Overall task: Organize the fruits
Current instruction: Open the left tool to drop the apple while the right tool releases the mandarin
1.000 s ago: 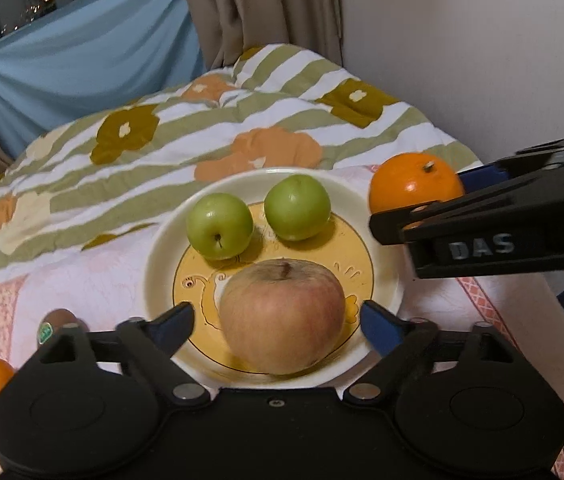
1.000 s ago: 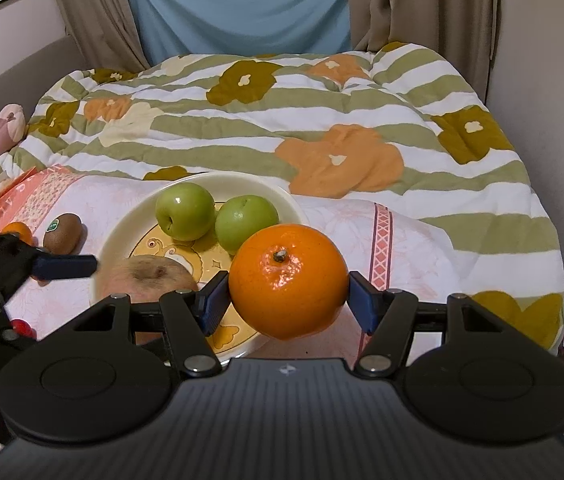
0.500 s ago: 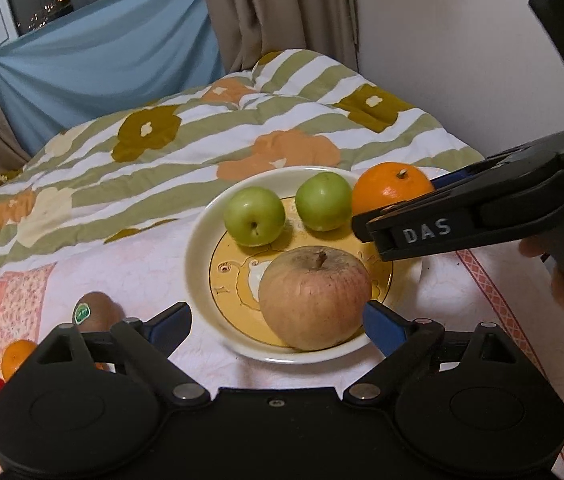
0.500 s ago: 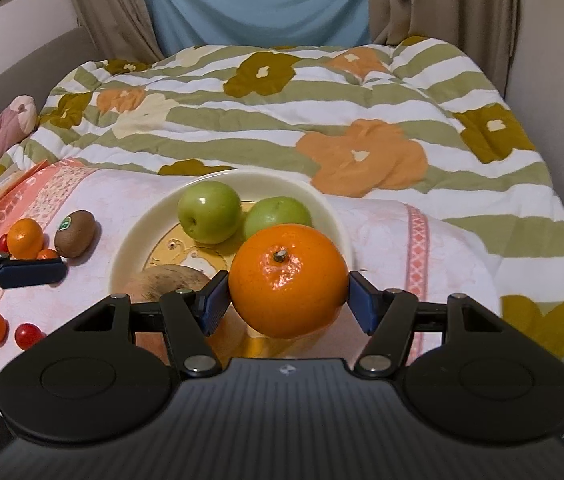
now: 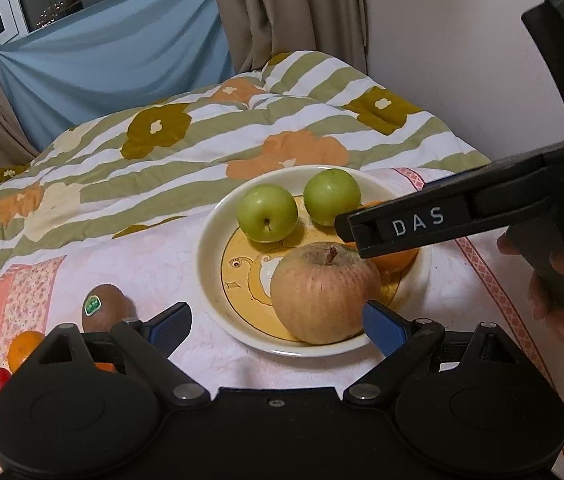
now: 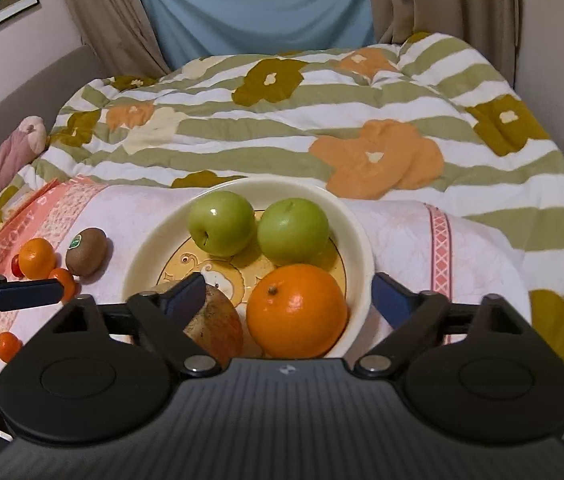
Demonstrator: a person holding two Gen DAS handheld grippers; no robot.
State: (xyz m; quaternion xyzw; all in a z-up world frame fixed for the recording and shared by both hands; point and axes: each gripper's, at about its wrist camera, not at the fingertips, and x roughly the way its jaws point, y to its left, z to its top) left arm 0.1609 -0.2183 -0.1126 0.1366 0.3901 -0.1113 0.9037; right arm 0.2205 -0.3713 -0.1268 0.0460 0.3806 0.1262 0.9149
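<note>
A cream plate [image 6: 358, 240] with a yellow centre sits on a pink cloth. It holds two green apples [image 6: 222, 222] [image 6: 293, 230], a large reddish apple [image 5: 324, 292] and an orange [image 6: 297, 310]. My right gripper [image 6: 290, 292] is open, its jaws spread either side of the orange, which rests on the plate. My left gripper [image 5: 278, 320] is open and empty, just in front of the plate [image 5: 210, 264], beside the reddish apple. The right gripper's body crosses the left wrist view and hides most of the orange [image 5: 396, 258].
A kiwi [image 6: 86, 251], small oranges [image 6: 36, 258] and cherry tomatoes [image 5: 1, 377] lie on the cloth left of the plate. A striped floral quilt [image 6: 322, 120] covers the bed behind. A wall stands at the right.
My right gripper has opened and the orange now sits on the plate. My left gripper has drawn back and to the left, away from the reddish apple.
</note>
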